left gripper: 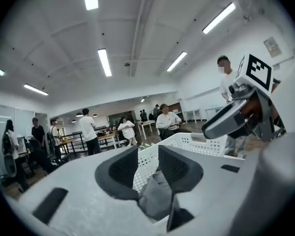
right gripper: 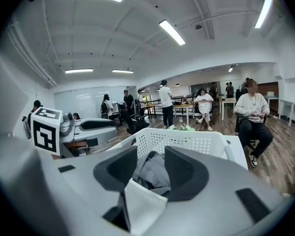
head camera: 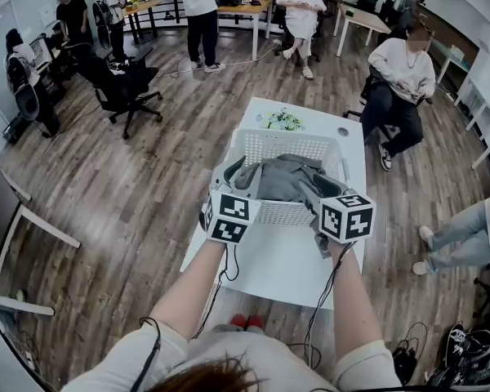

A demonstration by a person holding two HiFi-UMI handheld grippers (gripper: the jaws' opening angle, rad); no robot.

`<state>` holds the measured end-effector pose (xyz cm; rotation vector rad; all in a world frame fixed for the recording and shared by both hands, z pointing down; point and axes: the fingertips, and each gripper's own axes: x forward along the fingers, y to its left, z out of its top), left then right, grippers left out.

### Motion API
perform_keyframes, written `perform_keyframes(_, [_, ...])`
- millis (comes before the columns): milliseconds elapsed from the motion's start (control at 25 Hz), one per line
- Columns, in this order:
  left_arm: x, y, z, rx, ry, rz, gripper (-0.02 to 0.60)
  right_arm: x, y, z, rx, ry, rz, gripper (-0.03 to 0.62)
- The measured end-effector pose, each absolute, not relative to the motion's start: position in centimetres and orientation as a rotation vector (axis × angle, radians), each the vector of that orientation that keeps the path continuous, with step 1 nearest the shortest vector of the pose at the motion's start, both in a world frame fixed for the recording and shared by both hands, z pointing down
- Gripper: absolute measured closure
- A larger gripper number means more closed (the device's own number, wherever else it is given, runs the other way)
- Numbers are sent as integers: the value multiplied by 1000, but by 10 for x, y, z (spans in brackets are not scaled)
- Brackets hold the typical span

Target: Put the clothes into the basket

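A white perforated basket (head camera: 265, 143) stands on a white table (head camera: 271, 261) with grey clothes (head camera: 284, 178) heaped inside; a fold hangs over its near rim. My left gripper (head camera: 222, 188) is at the basket's near-left corner. In the left gripper view its jaws (left gripper: 148, 170) stand narrow, with grey cloth (left gripper: 156, 196) pinched low between them and the basket wall (left gripper: 146, 167) behind. My right gripper (head camera: 331, 193) is at the near-right corner. In the right gripper view (right gripper: 151, 173) the white rim (right gripper: 143, 205) fills the gap between its jaws, with the clothes (right gripper: 152, 173) beyond.
A small green and white bunch (head camera: 283, 122) lies on the table behind the basket. Seated and standing people, office chairs (head camera: 122, 88) and desks ring the wooden floor. A person (head camera: 400, 84) sits close to the table's far right. Cables hang from both grippers down to my body.
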<state>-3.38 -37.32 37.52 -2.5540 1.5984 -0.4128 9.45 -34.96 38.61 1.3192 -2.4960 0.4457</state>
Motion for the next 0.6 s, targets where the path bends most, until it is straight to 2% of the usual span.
perform_keyframes(80, [-22,-368,375,-2600,1587,-385,453,92,-345,385,1337,-2504,436,428])
perform_keyframes(280, [-5,-352,373,-2654,1554,-360,499,93,-335,380,1405,-2509,390,531])
perform_keyframes(600, [-1,-315,357,-2670,1551,-331,549,92,-297,363,1486,-2536,260,565])
